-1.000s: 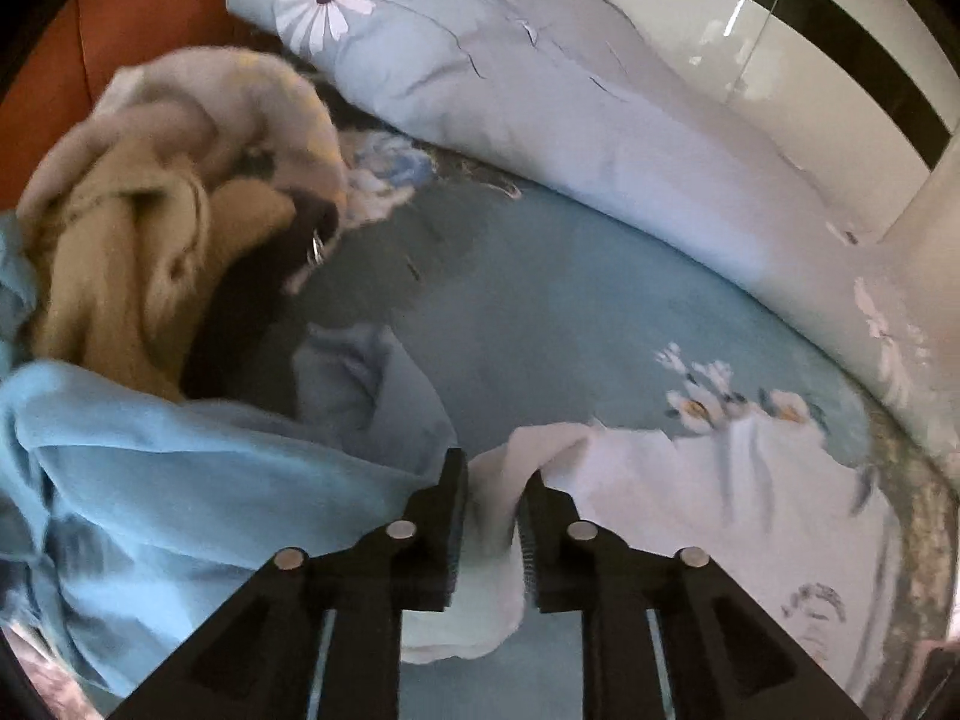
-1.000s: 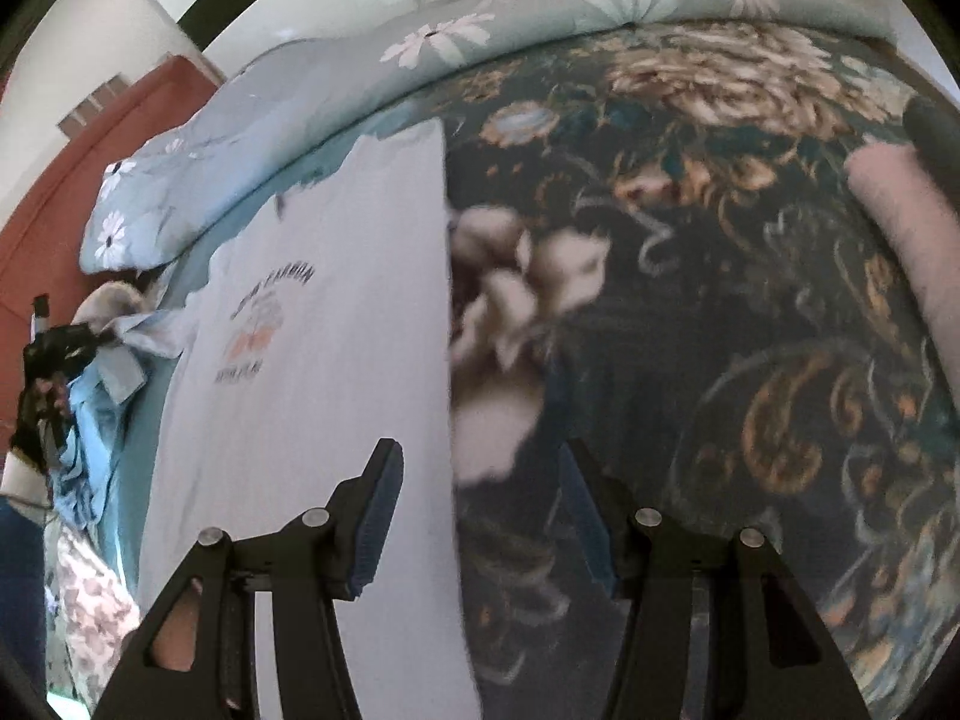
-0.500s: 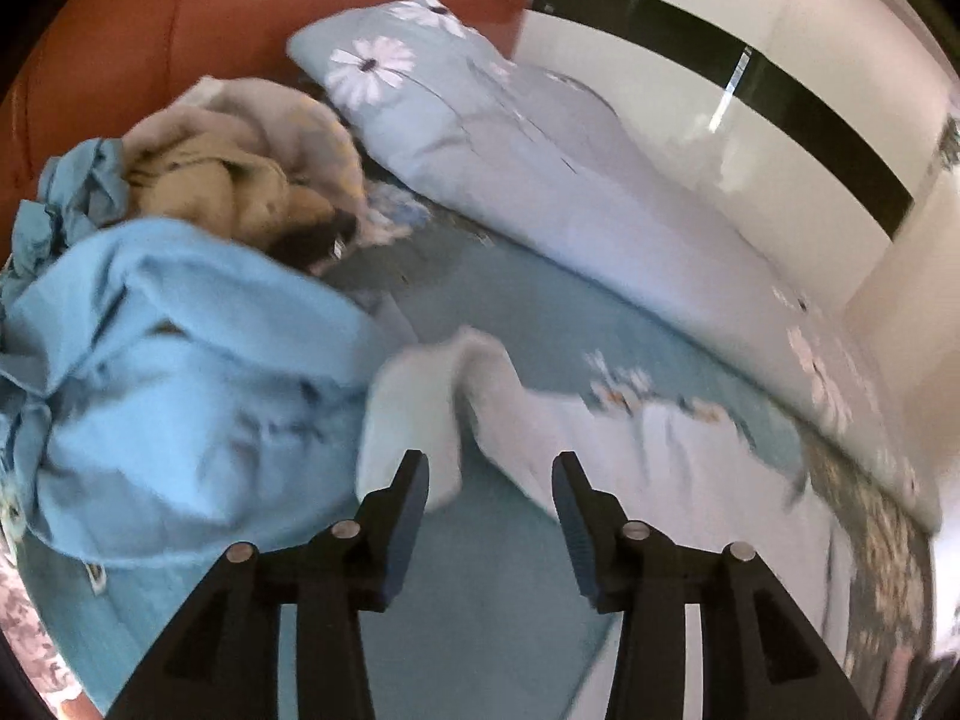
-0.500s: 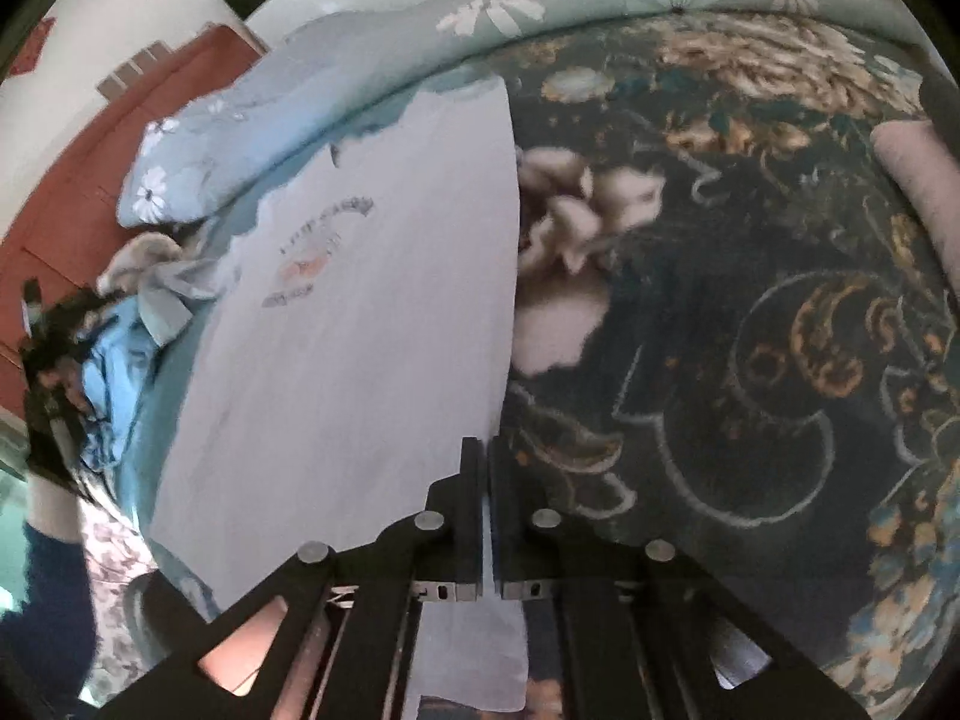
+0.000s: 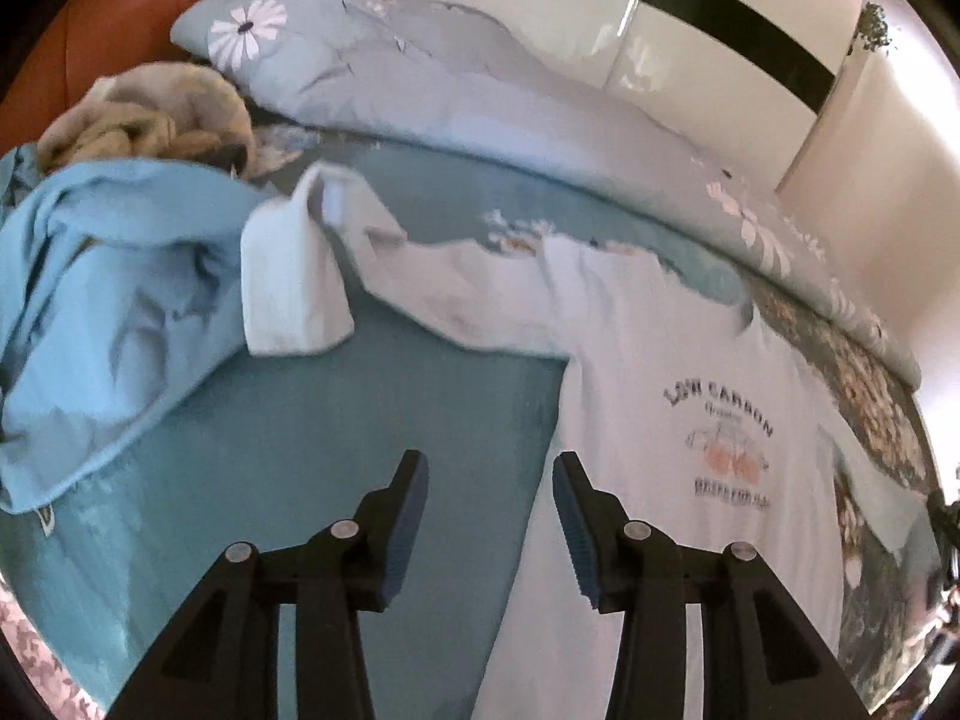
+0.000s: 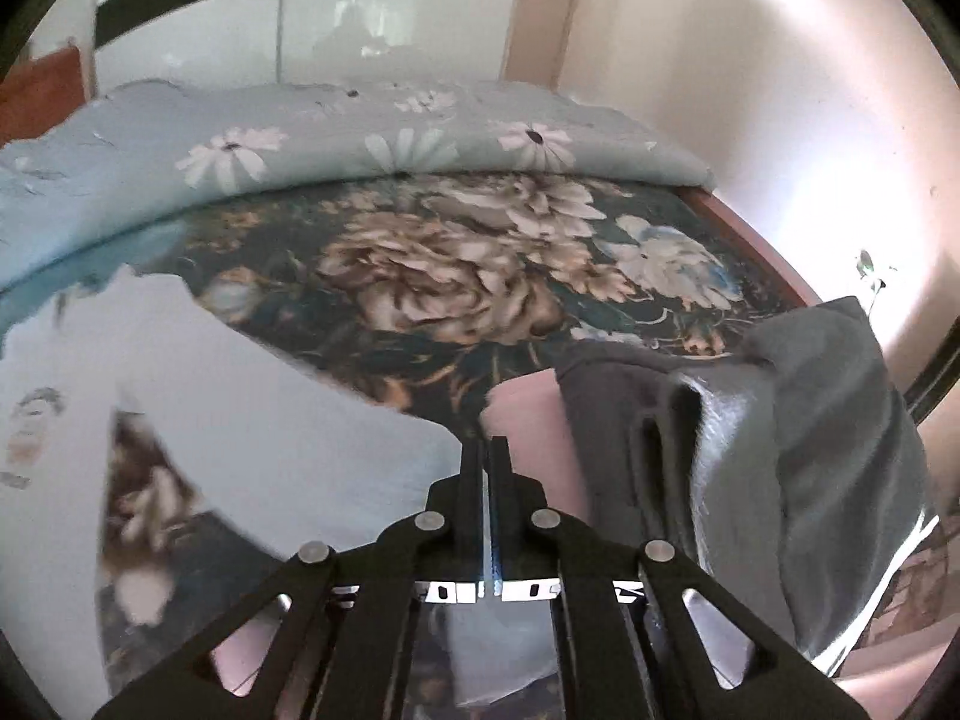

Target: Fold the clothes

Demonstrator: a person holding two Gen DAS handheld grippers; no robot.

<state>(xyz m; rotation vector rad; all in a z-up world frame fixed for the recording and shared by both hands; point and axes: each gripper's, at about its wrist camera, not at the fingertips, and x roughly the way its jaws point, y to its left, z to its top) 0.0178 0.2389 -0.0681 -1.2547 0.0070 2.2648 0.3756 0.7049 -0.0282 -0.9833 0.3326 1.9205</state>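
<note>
A white T-shirt (image 5: 678, 348) with a "LOW CARBON" print lies face up on the bed. Its sleeve (image 5: 288, 276) reaches out to the upper left, the end doubled over. My left gripper (image 5: 489, 468) is open and holds nothing, hovering over the teal sheet just left of the shirt's side edge. In the right wrist view my right gripper (image 6: 486, 447) is shut on a corner of the white T-shirt (image 6: 270, 420). A thin strip of the cloth shows between the jaws, and the fabric stretches away to the left, raised off the bed.
A crumpled light blue garment (image 5: 102, 276) and a beige pile (image 5: 150, 114) lie left of the shirt. A daisy-print quilt (image 5: 480, 96) runs along the far side. Folded grey clothing (image 6: 798, 456) over something pink (image 6: 528, 420) sits right of the right gripper, on the dark floral bedspread (image 6: 450, 276).
My left gripper let go of the sleeve, opened and drew back toward the shirt's body. My right gripper closed on the shirt's corner, lifted it and swung right toward the grey clothing.
</note>
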